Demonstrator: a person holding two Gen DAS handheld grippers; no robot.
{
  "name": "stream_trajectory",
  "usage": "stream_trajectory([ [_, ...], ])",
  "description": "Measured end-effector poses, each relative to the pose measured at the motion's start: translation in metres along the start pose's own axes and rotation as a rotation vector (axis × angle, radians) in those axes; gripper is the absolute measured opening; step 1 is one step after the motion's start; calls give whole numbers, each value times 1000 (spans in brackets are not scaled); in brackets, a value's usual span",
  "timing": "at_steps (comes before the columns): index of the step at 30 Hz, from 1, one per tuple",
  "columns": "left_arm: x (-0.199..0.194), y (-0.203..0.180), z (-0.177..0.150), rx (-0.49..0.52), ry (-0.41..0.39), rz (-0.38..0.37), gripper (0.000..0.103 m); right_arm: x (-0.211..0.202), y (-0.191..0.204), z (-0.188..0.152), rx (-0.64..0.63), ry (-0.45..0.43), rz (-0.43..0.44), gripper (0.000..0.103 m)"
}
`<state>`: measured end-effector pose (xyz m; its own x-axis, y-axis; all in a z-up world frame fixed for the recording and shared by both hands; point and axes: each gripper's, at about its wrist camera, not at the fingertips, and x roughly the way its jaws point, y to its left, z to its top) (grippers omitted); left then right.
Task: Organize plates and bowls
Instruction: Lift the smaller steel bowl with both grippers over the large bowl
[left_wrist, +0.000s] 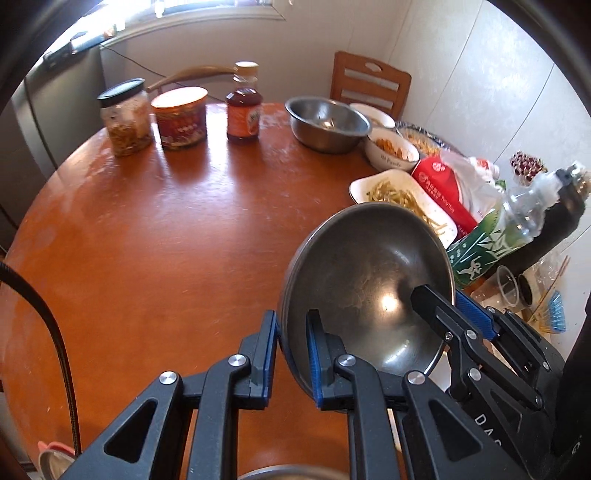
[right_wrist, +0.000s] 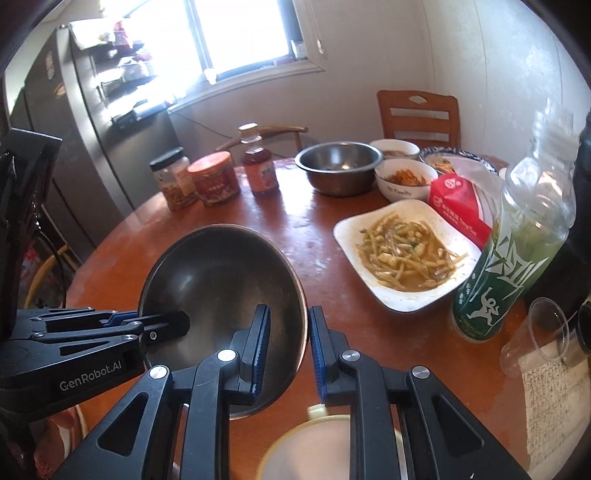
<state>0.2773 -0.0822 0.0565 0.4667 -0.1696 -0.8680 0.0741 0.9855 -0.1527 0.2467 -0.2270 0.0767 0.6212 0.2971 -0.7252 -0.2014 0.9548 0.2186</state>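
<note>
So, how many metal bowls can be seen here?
2. The dark metal bowl is gripped by both grippers above the table; the steel bowl stands at the far side. More may be hidden below.

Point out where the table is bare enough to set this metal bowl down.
The widest bare patch of the table runs from the near edge up to the two jars and the sauce bottle, left of the held metal bowl. The right side is crowded: the white dish of noodles, steel basin, red packet and green bottle.

left gripper (left_wrist: 291, 354) clamped, right gripper (right_wrist: 288, 347) clamped
</note>
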Motion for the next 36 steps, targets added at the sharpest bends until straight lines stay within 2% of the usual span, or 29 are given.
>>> stream_trajectory([
  [8,-44,26,-39,-22,-36,2,16,-28,39,-14,-49,-16,47,22],
  [12,-56,37,-61,-39,-32,-9,16,-42,56,-29,-64,-19,73,22],
  [19,-74,50,-103,-49,-55,-9,16,-59,81,-62,-110,-8,70,22],
  [26,-86,52,-135,-41,-68,-21,16,-74,91,-92,-127,4,59,22],
  [36,-89,48,-160,-29,-47,-31,16,-93,95,-119,-147,18,52,22],
])
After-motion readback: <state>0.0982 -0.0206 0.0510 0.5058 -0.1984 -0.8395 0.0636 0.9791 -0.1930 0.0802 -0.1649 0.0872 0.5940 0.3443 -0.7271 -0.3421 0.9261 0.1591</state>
